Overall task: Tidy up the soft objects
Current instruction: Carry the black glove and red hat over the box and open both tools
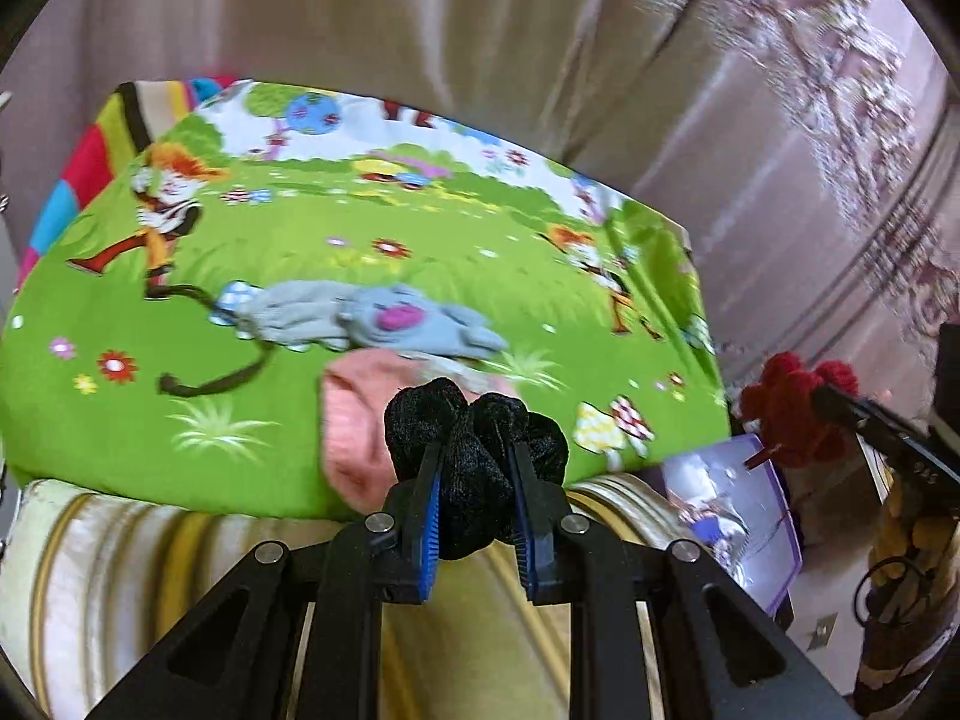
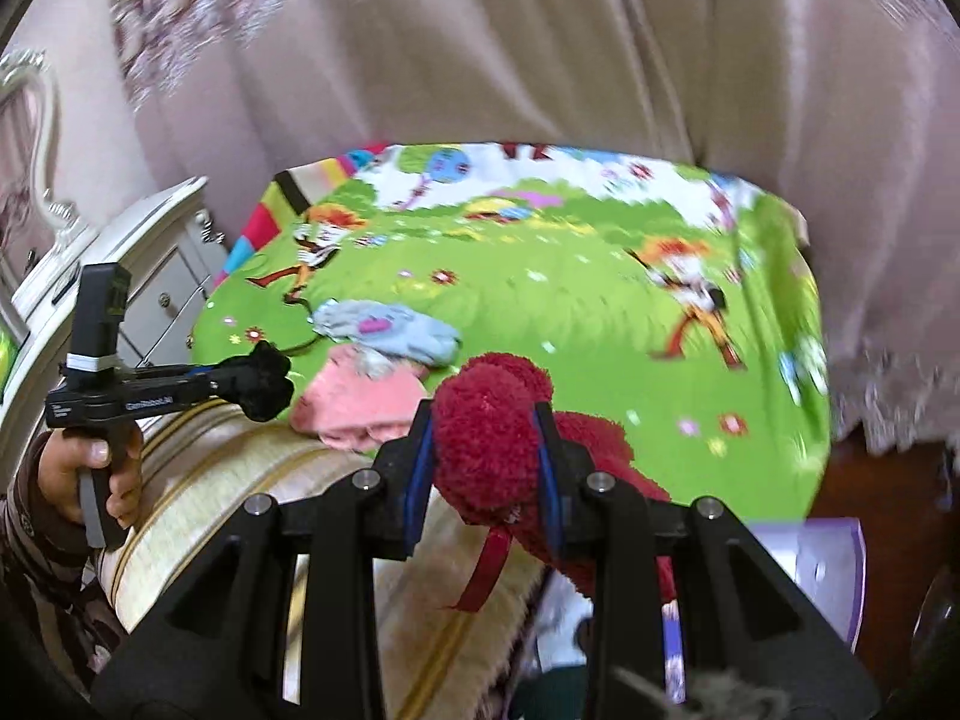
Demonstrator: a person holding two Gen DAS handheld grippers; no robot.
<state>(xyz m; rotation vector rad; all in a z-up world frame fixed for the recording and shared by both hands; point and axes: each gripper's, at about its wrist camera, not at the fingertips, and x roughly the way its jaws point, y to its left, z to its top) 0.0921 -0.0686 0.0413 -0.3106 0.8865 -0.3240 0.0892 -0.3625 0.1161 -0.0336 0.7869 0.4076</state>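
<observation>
1. Between the blue-padded fingers of the left gripper [image 1: 474,462], a black velvet scrunchie [image 1: 474,450] was pinched; it bulged above and between the pads.
2. From the right wrist view, that gripper [image 2: 255,387] was seen off to the left, held by a hand [image 2: 90,468] in a striped sleeve [image 2: 36,540], with the scrunchie [image 2: 261,381] at its tip.
3. Clamped in the right gripper [image 2: 489,456] was a red fuzzy item [image 2: 510,444]; its fingers pressed on it from both sides, and a red ribbon [image 2: 483,570] hung below it.
4. From the left wrist view, the same red item [image 1: 786,414] showed at the right edge, held above a purple box [image 1: 738,516].
5. Ahead of both grippers lay a bed [image 1: 372,228] under a green cartoon-print sheet.
6. A grey glove [image 1: 360,321] with a pink patch lay on the sheet, and a pink knit piece [image 1: 354,432] lay just in front of it, near the bed's edge; whether the two touched could not be told.
7. A dark cord [image 1: 228,372] curled on the sheet to the left of the glove.
8. Below the sheet ran a cream striped mattress edge [image 1: 120,552].
9. Pale curtains [image 2: 510,60] hung behind the bed, and a white dresser [image 2: 150,252] stood at its left in the right wrist view.
</observation>
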